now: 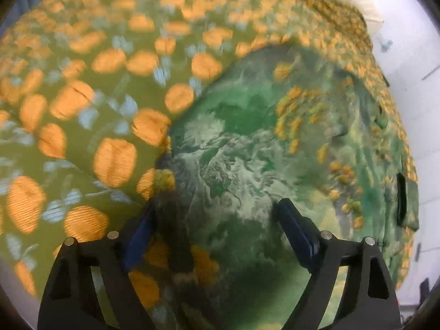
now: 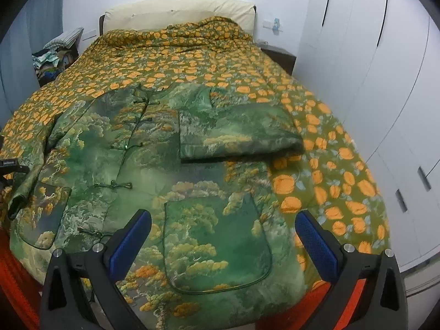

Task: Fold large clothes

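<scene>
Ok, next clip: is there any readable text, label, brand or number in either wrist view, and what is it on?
None readable.
The jacket and the bedspread carry only printed patterns, no writing.
The small blue item on the wall is too small to read.
The dark object at the left edge of the right wrist view shows no legible marking.

Bed w/ olive quilt printed in orange flowers (image 2: 316, 148) is mostly covered by the green landscape-print padded jacket (image 2: 143, 148), spread flat. Only raised bit: its folded-over sleeve (image 2: 236, 132), lying across the right chest. Free quilt to the right of the jacket, a strip running to the bed edge; beyond it a floor gap, then white wardrobe doors (image 2: 385, 82). Far end blocked by cream padded headboard (image 2: 178, 13); cluttered clothes pile (image 2: 55, 52) at far left.
</scene>
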Available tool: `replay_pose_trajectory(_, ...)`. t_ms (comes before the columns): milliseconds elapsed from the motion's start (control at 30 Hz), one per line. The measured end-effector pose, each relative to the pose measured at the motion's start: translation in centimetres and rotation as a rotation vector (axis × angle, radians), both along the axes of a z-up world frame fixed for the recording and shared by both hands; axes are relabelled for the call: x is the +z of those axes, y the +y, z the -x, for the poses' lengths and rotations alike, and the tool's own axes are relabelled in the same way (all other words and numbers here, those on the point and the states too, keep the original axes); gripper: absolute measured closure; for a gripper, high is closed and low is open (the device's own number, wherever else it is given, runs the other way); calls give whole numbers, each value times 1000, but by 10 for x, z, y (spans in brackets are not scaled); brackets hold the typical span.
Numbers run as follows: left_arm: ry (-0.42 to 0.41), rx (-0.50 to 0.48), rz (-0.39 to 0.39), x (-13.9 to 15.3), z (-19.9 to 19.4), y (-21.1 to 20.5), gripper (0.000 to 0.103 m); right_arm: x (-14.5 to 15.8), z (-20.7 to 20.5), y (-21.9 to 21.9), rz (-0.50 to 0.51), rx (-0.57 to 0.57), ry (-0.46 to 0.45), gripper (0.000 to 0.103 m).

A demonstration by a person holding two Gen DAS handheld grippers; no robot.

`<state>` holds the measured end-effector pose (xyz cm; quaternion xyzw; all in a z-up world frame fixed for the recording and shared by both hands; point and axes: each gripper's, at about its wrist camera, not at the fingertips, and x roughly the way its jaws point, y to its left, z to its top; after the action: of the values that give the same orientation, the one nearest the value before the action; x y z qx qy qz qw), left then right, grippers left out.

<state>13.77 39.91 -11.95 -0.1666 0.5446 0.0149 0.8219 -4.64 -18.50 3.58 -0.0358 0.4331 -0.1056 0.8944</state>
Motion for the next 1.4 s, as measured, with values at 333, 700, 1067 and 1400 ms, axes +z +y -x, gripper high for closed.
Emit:
replay_pose_trajectory(333,-377,-44,-290,111,64,-93,0,6,-18,-9,100,61,-56,0)
replay_pose_trajectory(700,-270,-149,-203,81,105,-160,0,-120,-152,1,418,531,147,2)
replay_pose_trajectory(1067,-273,-133,-311,80,121,-138,0,9,-160,-179,-108,21,-180,92)
replay_pose_trajectory(1400,-261,-90,-354,78,107,-114,0,12,-37,-378,-94,-677,-101,18)
